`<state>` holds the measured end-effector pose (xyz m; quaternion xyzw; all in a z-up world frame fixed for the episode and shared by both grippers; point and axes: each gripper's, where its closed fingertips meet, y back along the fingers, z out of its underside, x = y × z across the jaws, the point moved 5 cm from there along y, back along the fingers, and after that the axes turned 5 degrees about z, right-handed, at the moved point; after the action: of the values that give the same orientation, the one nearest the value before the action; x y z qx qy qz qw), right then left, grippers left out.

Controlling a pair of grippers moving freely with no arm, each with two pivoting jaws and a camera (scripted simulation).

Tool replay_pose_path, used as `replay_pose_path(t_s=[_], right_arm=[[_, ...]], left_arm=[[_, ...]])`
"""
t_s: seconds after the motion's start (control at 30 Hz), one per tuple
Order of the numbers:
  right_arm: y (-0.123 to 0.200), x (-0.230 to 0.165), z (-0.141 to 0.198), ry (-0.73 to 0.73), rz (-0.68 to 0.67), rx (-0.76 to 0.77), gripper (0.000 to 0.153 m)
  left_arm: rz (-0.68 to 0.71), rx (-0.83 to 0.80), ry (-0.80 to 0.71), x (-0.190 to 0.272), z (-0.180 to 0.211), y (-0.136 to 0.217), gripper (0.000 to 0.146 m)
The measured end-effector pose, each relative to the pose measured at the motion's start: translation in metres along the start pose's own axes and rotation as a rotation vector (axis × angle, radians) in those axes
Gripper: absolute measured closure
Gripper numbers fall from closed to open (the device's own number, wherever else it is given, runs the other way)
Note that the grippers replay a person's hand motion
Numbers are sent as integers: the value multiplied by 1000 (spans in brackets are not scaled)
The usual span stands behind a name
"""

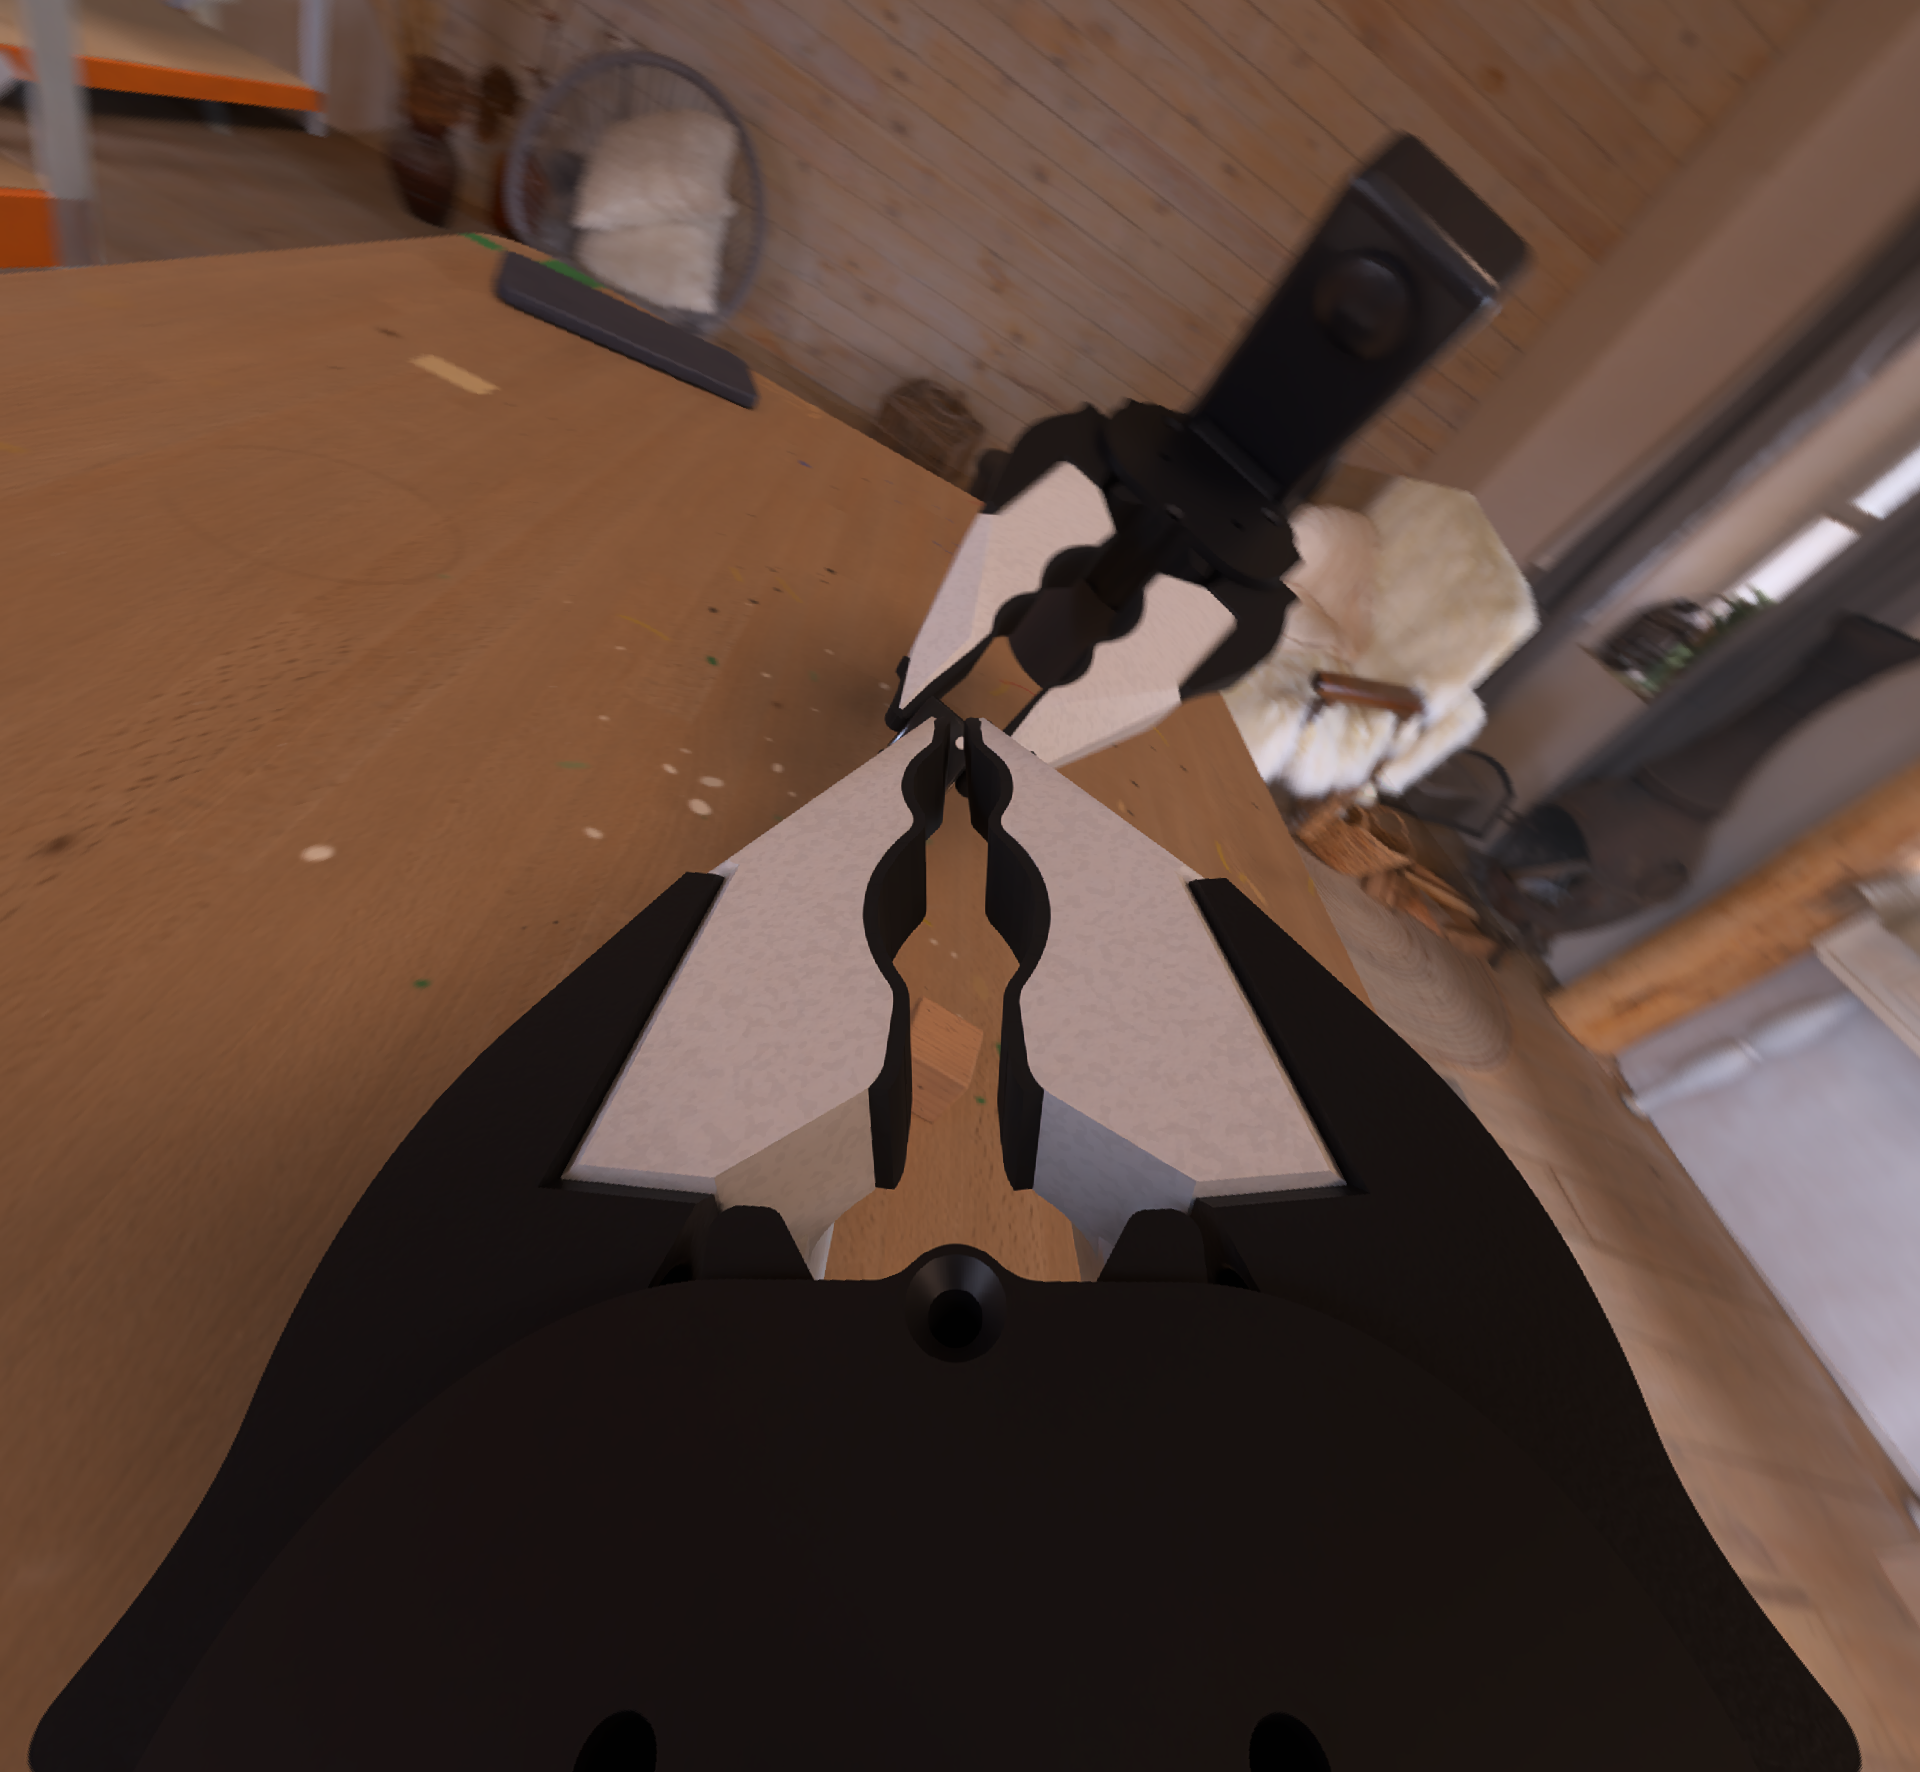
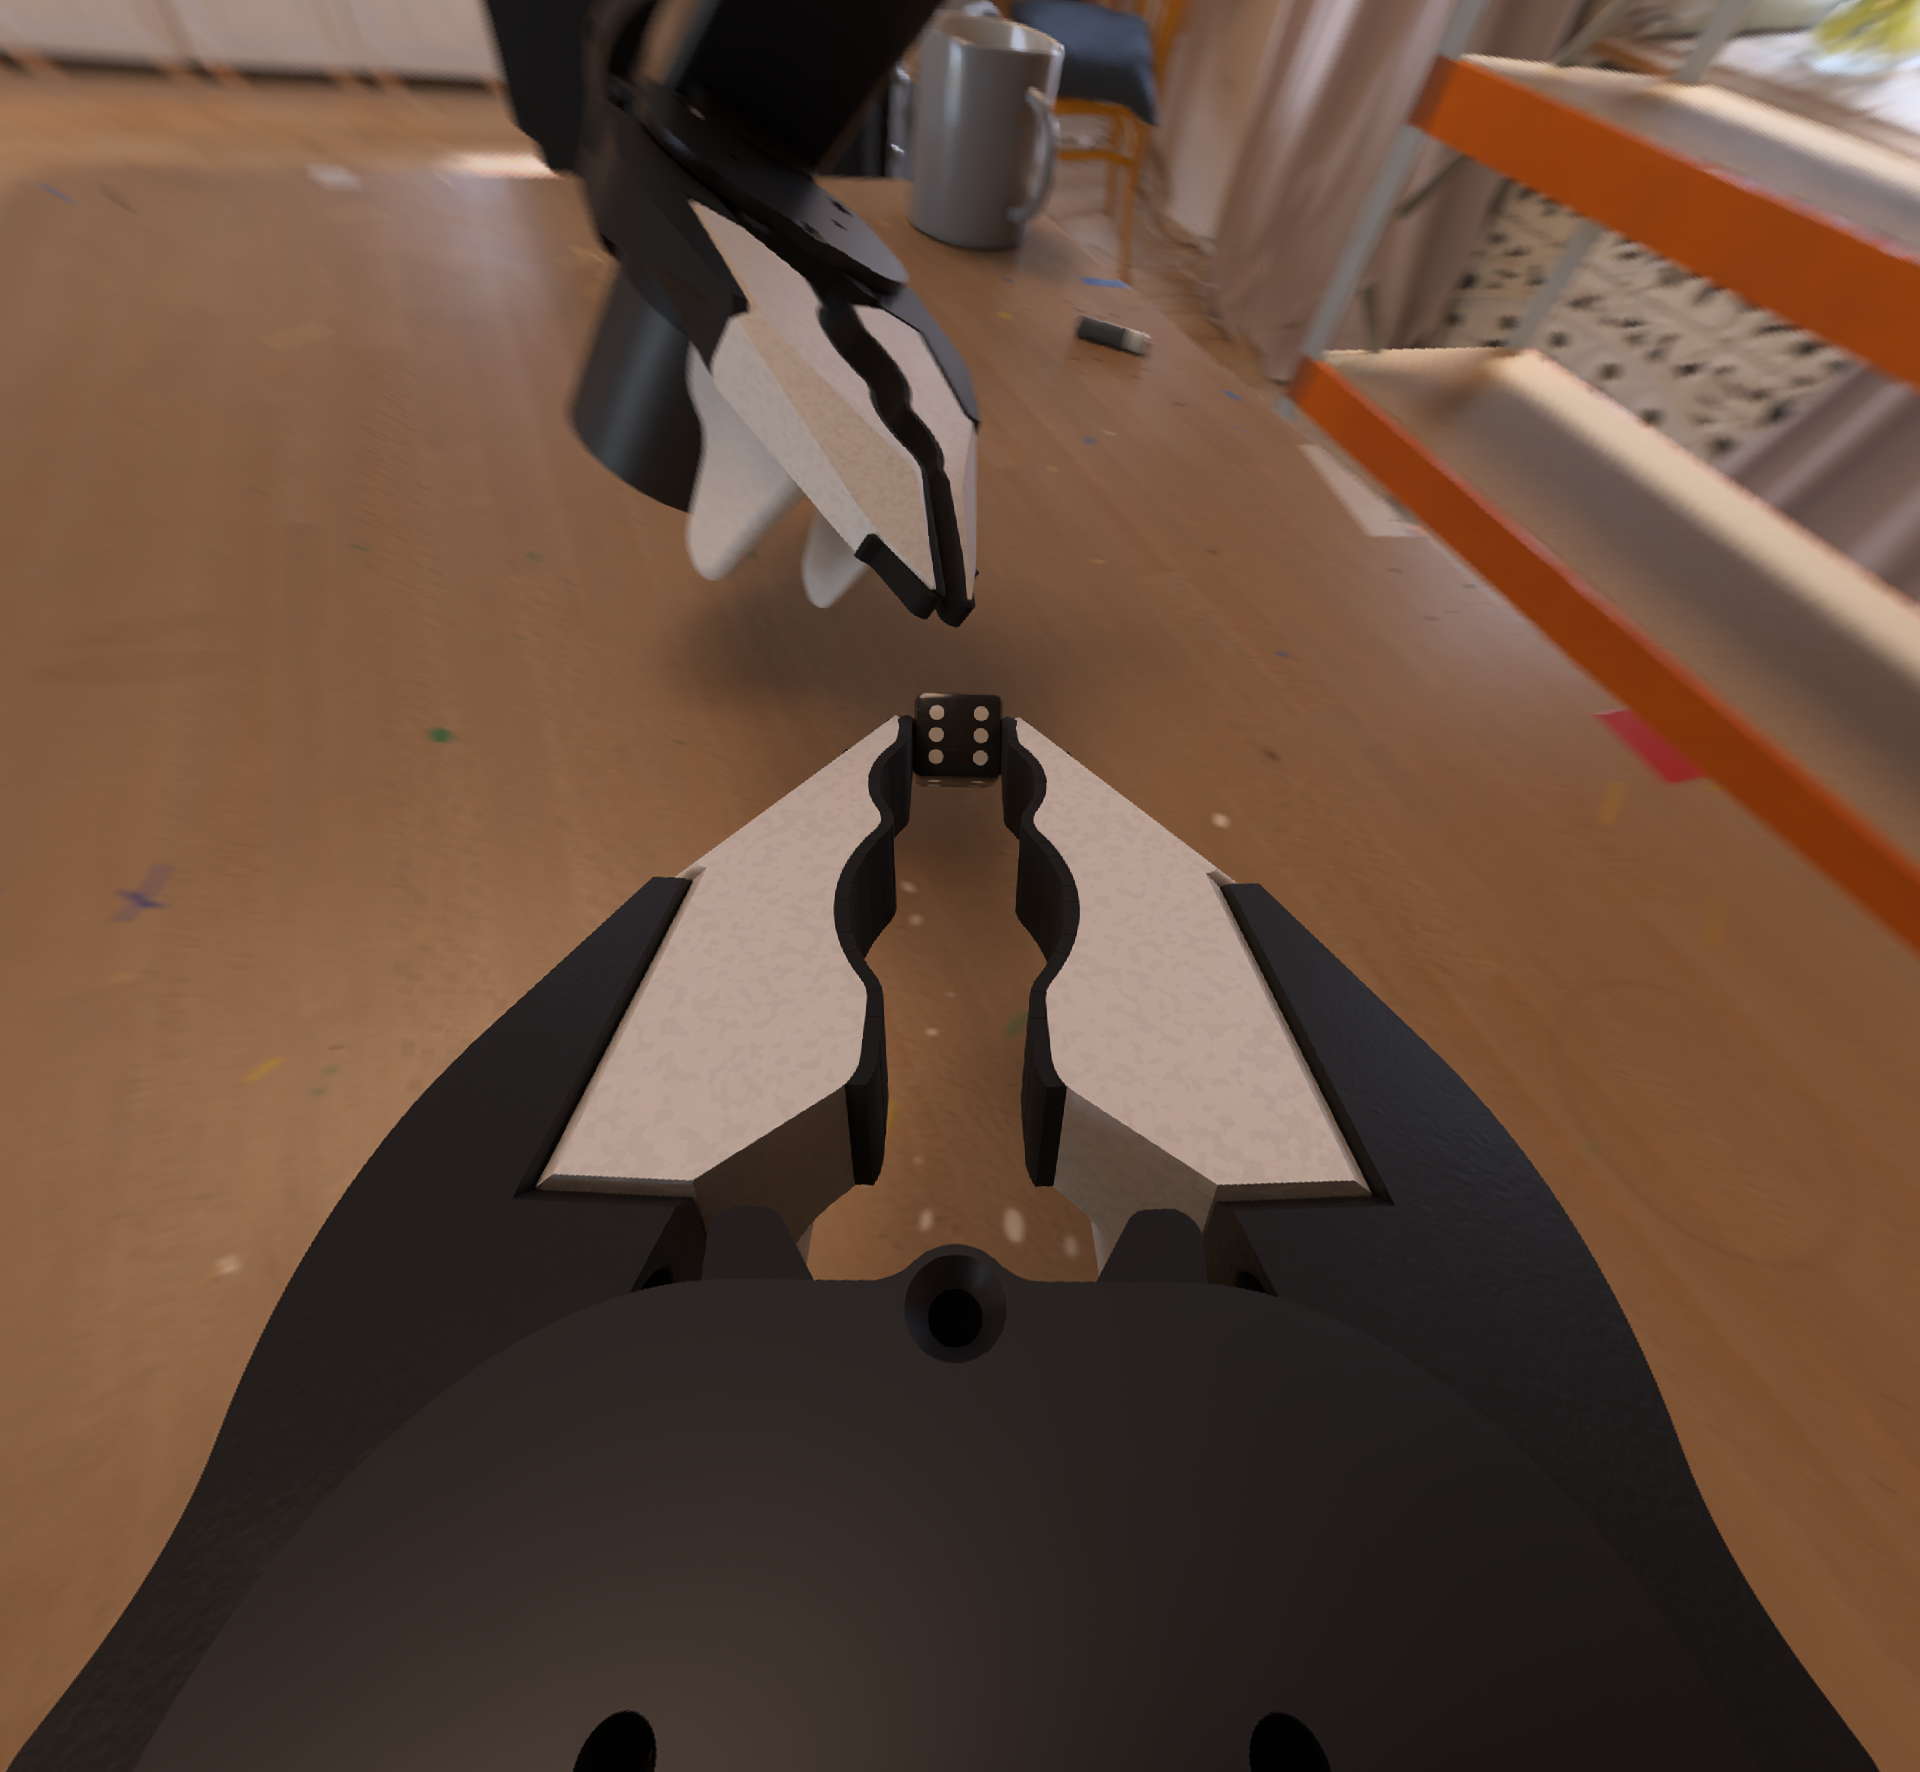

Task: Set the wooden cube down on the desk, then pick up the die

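Note:
In the right wrist view, a small black die [image 2: 957, 743] with white pips sits between the tips of my right gripper [image 2: 956, 725]. The jaws are closed against its two sides. I cannot tell whether it is off the desk [image 2: 416, 579]. My left gripper [image 2: 943, 610] hovers just beyond the die, shut and empty, tips pointing down. In the left wrist view, my left gripper [image 1: 958, 735] has its tips together. The wooden cube [image 1: 940, 1047] lies on the desk below, seen through the gap between the fingers. The right gripper [image 1: 1091, 621] is close ahead; the die is hidden there.
A grey mug [image 2: 982, 133] and a small dark stick [image 2: 1112, 332] are at the far side of the desk. An orange and grey rack [image 2: 1662, 195] runs along the right. A dark flat pad [image 1: 623, 330] lies near the desk's far edge.

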<state>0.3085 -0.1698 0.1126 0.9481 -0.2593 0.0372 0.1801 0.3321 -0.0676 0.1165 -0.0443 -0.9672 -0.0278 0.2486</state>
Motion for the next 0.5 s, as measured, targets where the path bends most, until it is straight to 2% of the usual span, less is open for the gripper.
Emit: replay_pose_path(t_s=[0.13, 0.33, 0.5], right_arm=[[4, -4, 1, -138, -151, 18, 136], [6, -5, 3, -269, -277, 33, 136], [7, -8, 3, -243, -281, 30, 136]], left_arm=[[62, -66, -68, 5, 4, 1, 145], [139, -92, -89, 13, 6, -2, 145], [161, -87, -76, 14, 8, -5, 145]])
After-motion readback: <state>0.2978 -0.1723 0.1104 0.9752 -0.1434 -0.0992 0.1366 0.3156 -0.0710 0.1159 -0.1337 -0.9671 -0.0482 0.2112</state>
